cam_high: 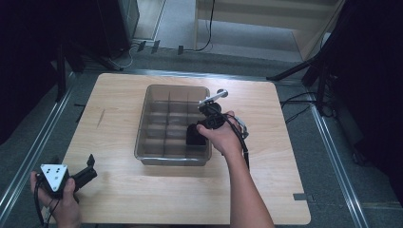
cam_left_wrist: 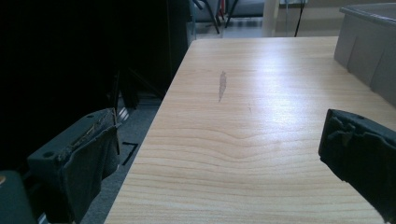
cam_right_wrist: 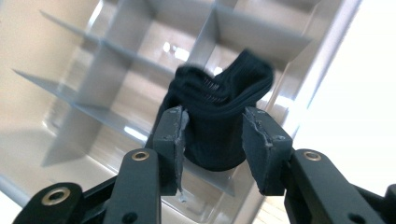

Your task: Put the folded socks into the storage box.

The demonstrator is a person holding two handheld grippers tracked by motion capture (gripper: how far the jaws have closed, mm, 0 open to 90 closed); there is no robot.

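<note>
On a wooden counter (cam_high: 119,190), a divided bin (cam_high: 157,156) sits mid-frame; the right gripper (cam_right_wrist: 212,135) grasps a black sock (cam_right_wrist: 219,102) over it, while the left gripper (cam_high: 81,175), lower left, hangs released.

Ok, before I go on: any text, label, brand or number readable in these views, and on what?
None. The divided bin, the black rolled sock between the right gripper pads, the wooden table and the left gripper carry no legible writing. The dark streak on the table is a mark, not text.
</note>
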